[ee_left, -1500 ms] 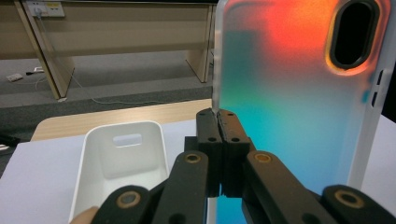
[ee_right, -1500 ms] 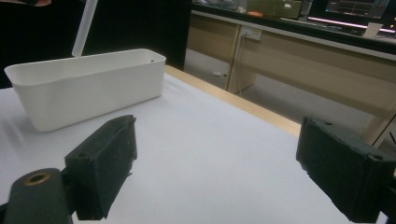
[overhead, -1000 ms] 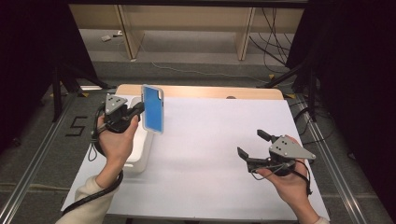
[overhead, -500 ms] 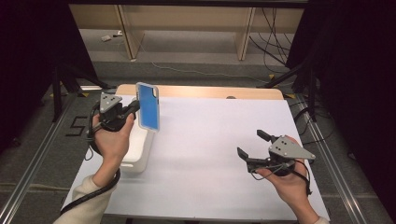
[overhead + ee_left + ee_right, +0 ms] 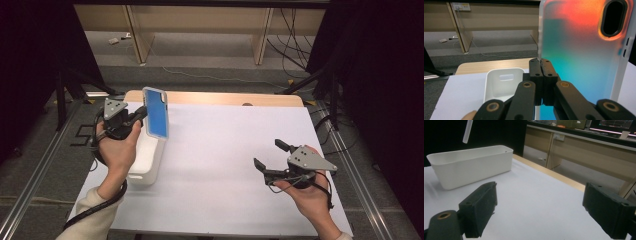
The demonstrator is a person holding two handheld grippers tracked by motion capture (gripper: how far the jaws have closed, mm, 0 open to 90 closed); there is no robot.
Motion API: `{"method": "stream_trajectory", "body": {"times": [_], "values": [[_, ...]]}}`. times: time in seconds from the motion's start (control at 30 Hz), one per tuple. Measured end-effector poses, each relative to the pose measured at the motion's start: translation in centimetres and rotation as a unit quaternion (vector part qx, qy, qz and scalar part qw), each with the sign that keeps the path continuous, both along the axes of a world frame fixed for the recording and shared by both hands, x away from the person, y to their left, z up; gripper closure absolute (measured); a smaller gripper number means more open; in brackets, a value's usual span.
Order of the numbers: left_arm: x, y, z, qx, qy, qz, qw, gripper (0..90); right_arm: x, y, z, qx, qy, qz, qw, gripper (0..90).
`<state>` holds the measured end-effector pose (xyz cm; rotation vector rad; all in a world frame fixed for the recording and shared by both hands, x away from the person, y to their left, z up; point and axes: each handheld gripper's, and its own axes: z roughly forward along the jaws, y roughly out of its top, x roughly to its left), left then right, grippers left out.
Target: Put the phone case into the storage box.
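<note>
Light falls from overhead and spreads evenly over the white tabletop (image 5: 225, 150), which reads bright while the room at both sides of the high view drops to near black. Shadows on the tabletop are soft and faint, a pale one lying beside the white bin (image 5: 147, 160). In the left gripper view the translucent phone case (image 5: 584, 50) glows orange-red at the top and teal lower down, with light passing through it; its surface looks hazy and slightly out of focus, being so near the lens. In the right gripper view the black jaws in the foreground are soft, grainy and dark, and the background desks are mildly blurred.
</note>
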<state>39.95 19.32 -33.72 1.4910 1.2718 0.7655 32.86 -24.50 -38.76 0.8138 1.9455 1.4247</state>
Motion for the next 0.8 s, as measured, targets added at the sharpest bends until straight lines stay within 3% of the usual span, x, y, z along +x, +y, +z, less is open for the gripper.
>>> {"method": "stream_trajectory", "body": {"times": [0.8], "values": [[0.2, 1.1, 0.3, 0.000, -0.004, 0.018, 0.9998, 88.7, 0.2, -0.1, -0.2, -0.004, -0.005, -0.002, 1.0000, 10.7]]}}
